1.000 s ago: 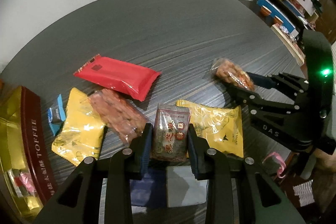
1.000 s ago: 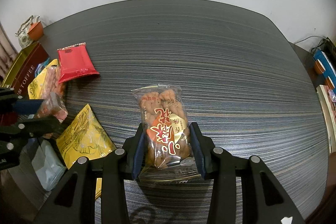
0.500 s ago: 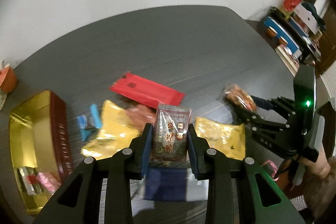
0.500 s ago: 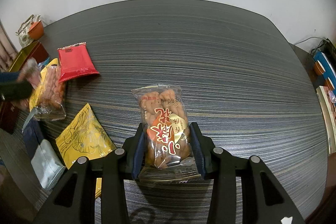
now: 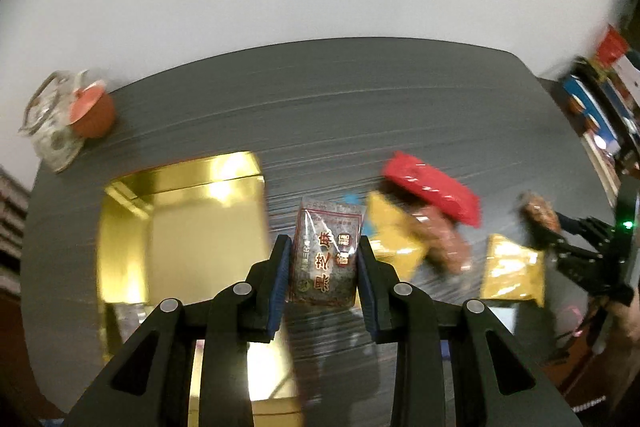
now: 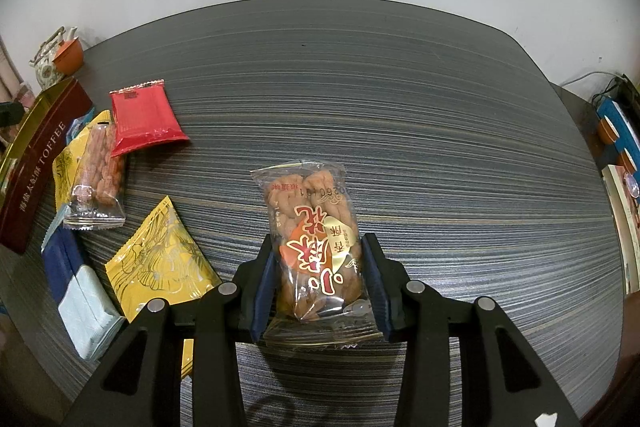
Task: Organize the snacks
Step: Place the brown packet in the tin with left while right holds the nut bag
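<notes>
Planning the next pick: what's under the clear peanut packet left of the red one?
The peanut packet lies on a yellow packet, itself overlapping a blue-white pouch. Anything beneath is covered.

gold tin [image 5: 180, 227], red packet [image 6: 140, 119]

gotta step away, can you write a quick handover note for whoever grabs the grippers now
Left gripper: shut on a dark sesame snack pack, right beside the open gold toffee tin.
Right gripper: shut on a twisted dough snack pack, above the table.
On the table: red pack, peanut pack, yellow pack, blue-and-white pack.
Done: tin looks to hold a few pieces; blurred.
Left: drop both held packs in, then the rest.
</notes>
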Demonstrator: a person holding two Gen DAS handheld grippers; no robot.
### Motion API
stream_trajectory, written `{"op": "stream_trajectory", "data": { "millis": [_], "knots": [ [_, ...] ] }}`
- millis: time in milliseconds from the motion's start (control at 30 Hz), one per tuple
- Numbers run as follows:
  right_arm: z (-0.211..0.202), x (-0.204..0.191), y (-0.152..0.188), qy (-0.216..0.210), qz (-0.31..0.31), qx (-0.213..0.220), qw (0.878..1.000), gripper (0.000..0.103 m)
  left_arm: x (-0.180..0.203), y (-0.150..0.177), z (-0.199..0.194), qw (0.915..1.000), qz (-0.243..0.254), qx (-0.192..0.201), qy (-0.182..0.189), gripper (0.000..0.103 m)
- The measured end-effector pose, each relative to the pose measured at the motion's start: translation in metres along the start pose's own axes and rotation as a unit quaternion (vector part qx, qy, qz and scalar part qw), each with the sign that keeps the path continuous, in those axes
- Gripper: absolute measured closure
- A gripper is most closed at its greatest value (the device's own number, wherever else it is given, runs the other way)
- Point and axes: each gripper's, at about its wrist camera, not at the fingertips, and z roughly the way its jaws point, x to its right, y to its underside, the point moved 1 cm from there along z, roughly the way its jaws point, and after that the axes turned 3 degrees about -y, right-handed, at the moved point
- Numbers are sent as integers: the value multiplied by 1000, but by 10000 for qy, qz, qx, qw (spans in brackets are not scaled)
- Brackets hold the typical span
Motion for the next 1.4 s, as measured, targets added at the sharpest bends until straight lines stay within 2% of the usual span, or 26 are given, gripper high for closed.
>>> {"op": "stream_trajectory", "data": {
  "millis": [267, 500, 767, 1400],
  "knots": [
    [0, 1, 0, 7, -14, 1, 10000, 64, -73, 23, 8, 9981, -456, -151, -378, 71],
    [0, 1, 0, 59, 10, -29, 10000, 64, -108, 41, 24, 9947, -786, -360, -555, 71],
    [1, -2, 1, 190, 165, -9, 9997, 65, -119, 54, 37, 9931, -894, -497, -574, 71],
    [1, -8, -4, 672, 848, -73, 9941, 67, -121, 62, 51, 9919, -933, -602, -622, 71]
  ]
}}
